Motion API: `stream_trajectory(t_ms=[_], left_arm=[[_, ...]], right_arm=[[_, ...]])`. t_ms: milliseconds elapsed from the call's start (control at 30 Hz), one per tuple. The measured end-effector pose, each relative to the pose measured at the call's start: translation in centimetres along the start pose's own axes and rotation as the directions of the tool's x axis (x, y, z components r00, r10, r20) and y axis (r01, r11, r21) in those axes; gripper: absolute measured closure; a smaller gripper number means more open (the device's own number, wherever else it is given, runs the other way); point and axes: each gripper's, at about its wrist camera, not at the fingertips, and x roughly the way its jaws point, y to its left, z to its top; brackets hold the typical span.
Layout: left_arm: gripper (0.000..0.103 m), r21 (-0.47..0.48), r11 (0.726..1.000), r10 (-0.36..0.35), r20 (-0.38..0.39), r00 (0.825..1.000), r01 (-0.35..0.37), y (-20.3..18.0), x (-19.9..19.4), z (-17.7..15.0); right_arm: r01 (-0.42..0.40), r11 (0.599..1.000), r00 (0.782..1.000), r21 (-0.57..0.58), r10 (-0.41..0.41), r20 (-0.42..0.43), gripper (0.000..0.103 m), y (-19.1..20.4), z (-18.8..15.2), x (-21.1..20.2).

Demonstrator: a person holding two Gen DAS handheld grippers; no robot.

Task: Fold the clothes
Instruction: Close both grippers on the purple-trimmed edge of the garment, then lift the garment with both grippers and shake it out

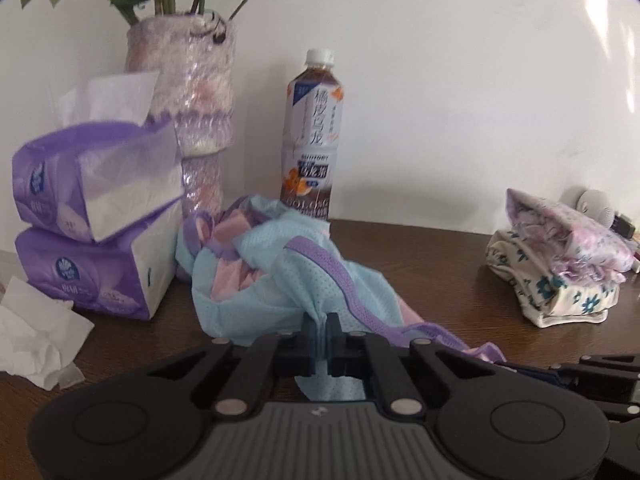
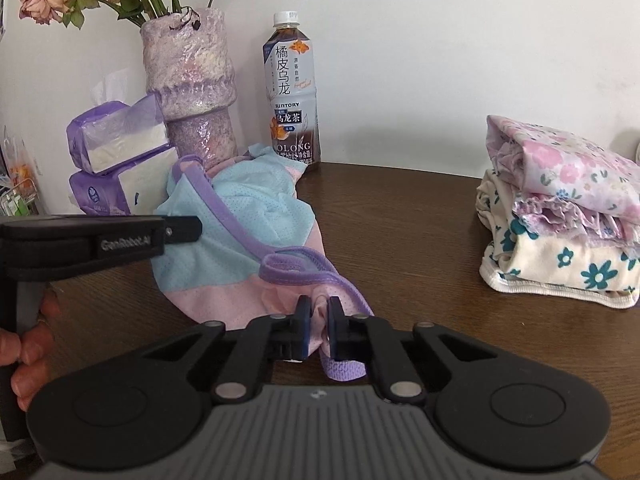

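A small mesh garment (image 1: 276, 276) in light blue and pink with purple trim lies crumpled on the brown table (image 1: 440, 280). My left gripper (image 1: 321, 330) is shut on a fold of its blue fabric. In the right wrist view the same garment (image 2: 244, 232) spreads toward the vase, and my right gripper (image 2: 319, 322) is shut on its pink edge near the purple band. The left gripper's body (image 2: 100, 240) shows at the left of that view, held by a person's hand (image 2: 28, 352). Part of the right gripper (image 1: 600, 376) appears at the lower right of the left wrist view.
Two folded floral garments (image 2: 560, 216) are stacked at the right (image 1: 560, 264). Two purple tissue packs (image 1: 92, 220), a bubble-wrapped vase with dried roses (image 2: 188, 84) and a bottle of oolong tea (image 2: 292, 96) stand along the wall. Crumpled tissues (image 1: 36, 336) lie at the left.
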Motion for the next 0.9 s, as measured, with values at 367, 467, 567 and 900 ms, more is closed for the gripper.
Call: stream_trajectory(t_ms=[367,467,567,900], left_arm=[[0.101,0.026,0.998,-0.067,0.059,0.996,0.066,-2.6,-7.2,-1.8],[0.101,0.031,0.995,-0.100,0.070,0.993,0.098,-3.8,-9.7,-2.6],[0.102,0.038,0.990,-0.139,0.111,0.984,0.135,-4.9,-13.4,-2.9],[0.102,0.111,0.964,-0.265,0.316,0.911,0.242,-8.2,-26.8,0.5]], right_arm=[[-0.018,0.993,0.985,0.120,-0.003,0.174,0.096,-0.7,-1.0,-7.9],[-0.039,0.992,0.977,0.123,0.013,0.212,0.096,-0.6,-1.6,-11.0],[-0.057,0.991,0.964,0.123,0.022,0.266,0.096,-0.4,-1.9,-14.6],[-0.098,0.992,0.932,0.080,0.064,0.356,0.101,0.0,-2.3,-24.4]])
